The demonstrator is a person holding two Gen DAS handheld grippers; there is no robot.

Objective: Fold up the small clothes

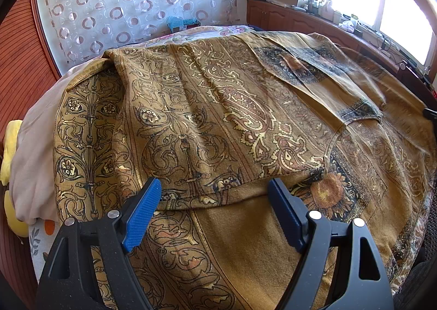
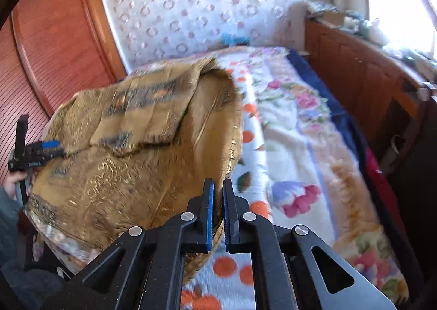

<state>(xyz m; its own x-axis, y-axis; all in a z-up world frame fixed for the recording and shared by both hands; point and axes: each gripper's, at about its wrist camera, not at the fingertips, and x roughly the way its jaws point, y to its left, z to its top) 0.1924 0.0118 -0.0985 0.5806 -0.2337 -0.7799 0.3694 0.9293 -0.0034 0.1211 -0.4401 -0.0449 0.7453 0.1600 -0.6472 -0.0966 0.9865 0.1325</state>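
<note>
A mustard-gold garment (image 1: 218, 108) with dark paisley and scroll print lies spread over the bed, one layer folded across its top. My left gripper (image 1: 214, 187) hovers open just above the near fold, with its blue pads (image 1: 142, 214) wide apart and nothing pinched between them. In the right wrist view the same garment (image 2: 123, 159) is raised and blurred. My right gripper (image 2: 218, 187) is shut on its right hem, and the cloth drapes away to the left. The left gripper (image 2: 52, 146) shows small at the garment's far left edge, with a person's hand (image 2: 13, 179) behind it.
A floral blanket (image 2: 295, 146) covers the bed to the right of the garment. A beige cloth (image 1: 35, 132) and a yellow soft thing (image 1: 11, 146) lie at the left. A wooden cabinet (image 2: 355, 69) with clutter runs under the window. A circle-patterned curtain (image 1: 123, 1) hangs behind.
</note>
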